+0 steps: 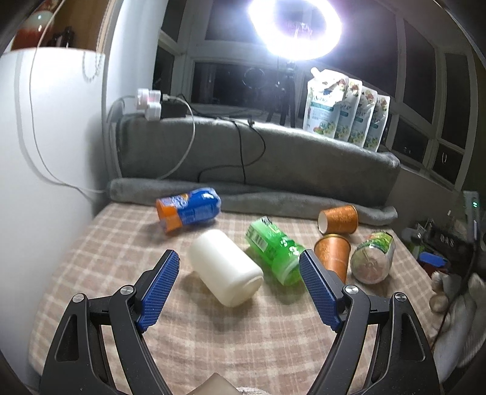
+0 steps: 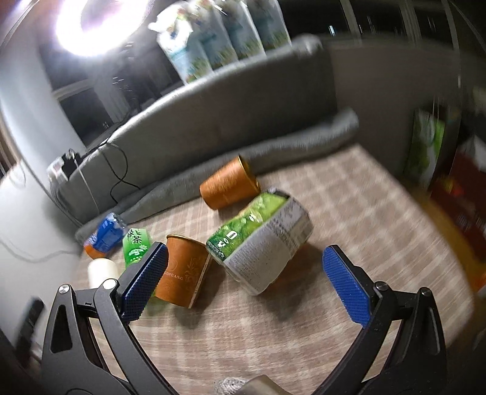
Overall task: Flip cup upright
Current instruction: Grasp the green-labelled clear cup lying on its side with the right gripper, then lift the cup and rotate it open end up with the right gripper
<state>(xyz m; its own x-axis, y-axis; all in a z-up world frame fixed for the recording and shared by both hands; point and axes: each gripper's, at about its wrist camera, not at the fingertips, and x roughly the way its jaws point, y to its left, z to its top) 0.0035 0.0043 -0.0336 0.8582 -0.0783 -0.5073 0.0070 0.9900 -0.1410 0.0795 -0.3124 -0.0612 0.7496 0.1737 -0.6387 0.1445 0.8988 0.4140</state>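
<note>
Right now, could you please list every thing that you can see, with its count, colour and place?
paper cups: 2, orange-brown; one on its side near the grey blanket, one standing rim-down in front of it
white cup: 1, on its side, centre of checked cloth
green bottle: 1, on its side, right of white cup
blue-orange bottle: 1, on its side, far left
green-label container: 1, on its side, right
pouches: 4, white-green, on ledge
ring light: 1, lit, behind
left tool: open, empty
right tool: open, empty
</note>
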